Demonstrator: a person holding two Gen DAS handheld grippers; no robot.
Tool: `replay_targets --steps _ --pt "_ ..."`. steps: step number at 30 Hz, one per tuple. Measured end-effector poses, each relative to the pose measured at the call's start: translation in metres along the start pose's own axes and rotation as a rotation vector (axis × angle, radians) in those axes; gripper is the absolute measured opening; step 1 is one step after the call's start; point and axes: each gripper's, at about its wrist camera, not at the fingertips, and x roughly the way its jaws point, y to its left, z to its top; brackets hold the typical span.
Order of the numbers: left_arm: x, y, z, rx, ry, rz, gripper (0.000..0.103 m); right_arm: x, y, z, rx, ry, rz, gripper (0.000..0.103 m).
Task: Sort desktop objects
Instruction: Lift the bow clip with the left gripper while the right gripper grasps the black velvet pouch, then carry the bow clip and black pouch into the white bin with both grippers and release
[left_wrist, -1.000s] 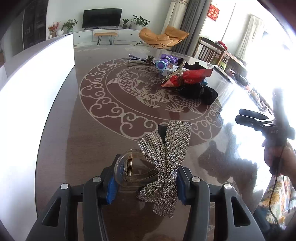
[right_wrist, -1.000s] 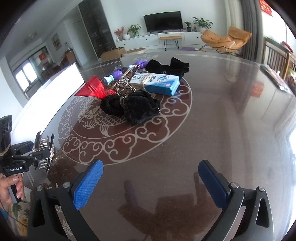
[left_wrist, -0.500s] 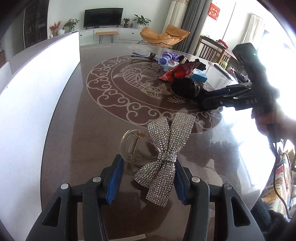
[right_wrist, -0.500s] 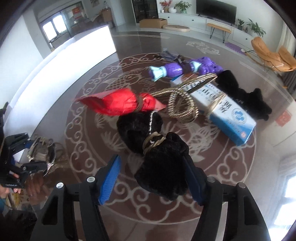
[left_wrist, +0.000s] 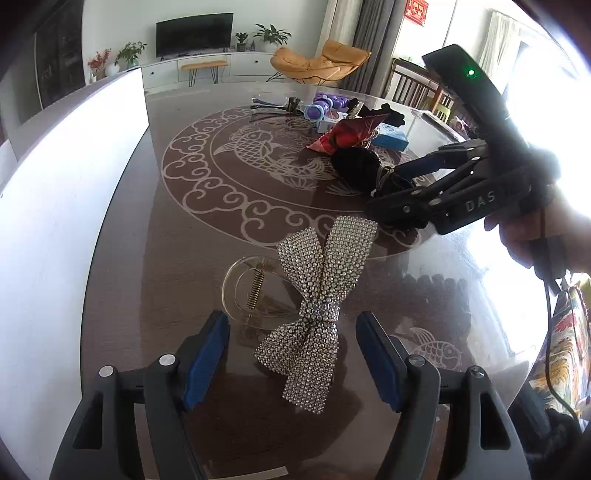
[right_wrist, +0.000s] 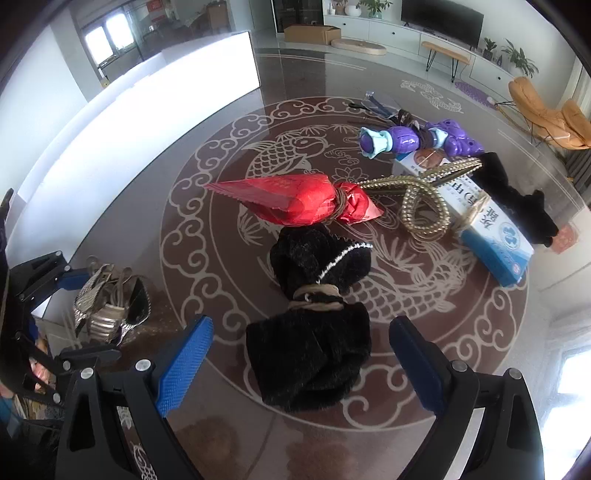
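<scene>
A rhinestone bow hair clip (left_wrist: 321, 306) with a clear plastic claw lies on the dark table (left_wrist: 166, 258). It sits between the blue pads of my left gripper (left_wrist: 291, 354), whose jaws are opening; neither pad touches it. In the right wrist view a black furry bundle (right_wrist: 314, 325) tied with cord lies between the pads of my right gripper (right_wrist: 299, 362). Those jaws are opening too, with a gap on each side. The bow clip (right_wrist: 107, 302) and left gripper (right_wrist: 37, 280) show at that view's left edge. The right gripper (left_wrist: 391, 188) reaches in from the right.
Behind the bundle lie a red packet (right_wrist: 291, 199), a gold beaded loop (right_wrist: 424, 206), a blue and white box (right_wrist: 491, 236), a purple toy (right_wrist: 417, 138) and black cloth (right_wrist: 517, 199). A bright white panel (left_wrist: 55, 221) runs along the table's left side.
My left jaws have widened off the bow clip, which now rests on the table. My right gripper swung over the pile, closed around the black bundle, then spread apart again.
</scene>
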Motion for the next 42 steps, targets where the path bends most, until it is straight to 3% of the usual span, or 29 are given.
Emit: replay_targets --steps 1,2,3,4,8,13,17,20,25,31,33,35,36,37,38,40,42 --pt "0.0 0.0 0.002 -0.002 -0.004 0.0 0.052 0.007 0.003 0.002 -0.007 0.014 -0.013 0.08" --pt "0.0 0.0 0.003 -0.004 -0.007 0.004 0.046 0.012 0.005 0.003 -0.012 0.021 -0.035 0.075" --pt "-0.001 0.0 0.004 -0.008 -0.015 -0.012 0.045 0.009 0.008 0.003 -0.018 0.001 -0.075 0.05" --pt "-0.004 -0.001 0.004 -0.015 -0.031 -0.031 0.045 0.006 0.006 0.002 0.005 0.001 -0.056 0.039" --pt "-0.026 -0.005 0.005 -0.054 -0.097 -0.092 0.045 -0.025 -0.001 -0.013 0.075 -0.026 -0.035 0.039" --pt "-0.086 0.014 0.012 -0.163 -0.223 -0.17 0.045 -0.07 0.004 -0.016 0.09 -0.067 -0.016 0.039" --pt "-0.144 0.054 0.015 -0.224 -0.303 -0.121 0.045 -0.099 0.05 0.027 0.051 -0.161 0.075 0.039" --pt "-0.18 0.097 0.012 -0.271 -0.333 -0.016 0.045 -0.108 0.106 0.067 -0.011 -0.23 0.171 0.039" --pt "-0.2 0.176 -0.01 -0.401 -0.28 0.149 0.045 -0.105 0.215 0.123 -0.142 -0.287 0.313 0.039" --pt "-0.182 0.226 -0.043 -0.511 -0.182 0.207 0.045 -0.066 0.3 0.148 -0.241 -0.257 0.36 0.039" --pt "-0.174 0.233 -0.05 -0.528 -0.153 0.222 0.045 -0.044 0.315 0.152 -0.25 -0.222 0.351 0.041" --pt "-0.162 0.238 -0.05 -0.546 -0.099 0.245 0.049 -0.02 0.324 0.154 -0.25 -0.171 0.322 0.056" --pt "-0.157 0.24 -0.051 -0.552 -0.08 0.258 0.06 -0.011 0.327 0.154 -0.247 -0.149 0.303 0.072" --pt "-0.154 0.24 -0.051 -0.557 -0.075 0.268 0.066 -0.004 0.327 0.154 -0.24 -0.145 0.296 0.077" --pt "-0.156 0.24 -0.051 -0.56 -0.091 0.27 0.067 -0.002 0.324 0.151 -0.228 -0.156 0.295 0.077" --pt "-0.161 0.238 -0.051 -0.559 -0.122 0.287 0.083 -0.007 0.312 0.146 -0.191 -0.2 0.316 0.077" --pt "-0.166 0.231 -0.052 -0.552 -0.162 0.3 0.085 -0.023 0.291 0.134 -0.143 -0.27 0.325 0.081"
